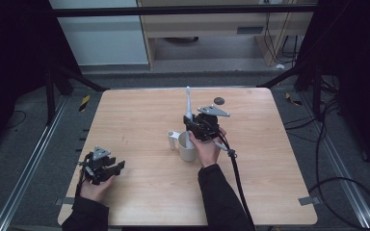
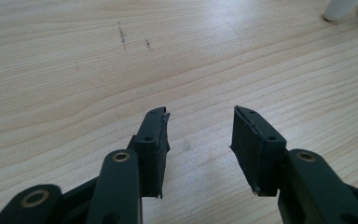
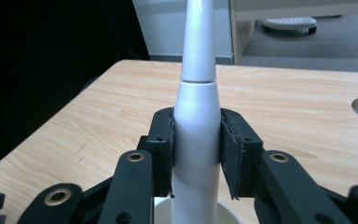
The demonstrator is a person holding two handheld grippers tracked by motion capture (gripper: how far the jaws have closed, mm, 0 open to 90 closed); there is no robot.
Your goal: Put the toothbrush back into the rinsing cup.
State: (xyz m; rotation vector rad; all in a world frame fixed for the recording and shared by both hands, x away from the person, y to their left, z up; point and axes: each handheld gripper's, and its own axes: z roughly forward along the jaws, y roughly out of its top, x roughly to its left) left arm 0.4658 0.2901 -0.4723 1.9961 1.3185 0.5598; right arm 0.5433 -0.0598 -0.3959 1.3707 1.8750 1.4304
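The right gripper [image 1: 191, 126] has its jaws pressed against both sides of a white electric toothbrush [image 3: 197, 116], held upright with its lower end inside a white mug [image 1: 186, 147] near the middle of the wooden table [image 1: 139, 115]. A small dark disc [image 1: 218, 100] lies beyond, near the far edge (what it is, I cannot tell). The left gripper [image 2: 199, 135] rests well apart, near the front left corner, its jaws spread wide over bare wood with nothing between them.

A white toothbrush [image 3: 196, 121], white mug [image 1: 187, 147], pale wood-grain table [image 1: 144, 115], black jaws.
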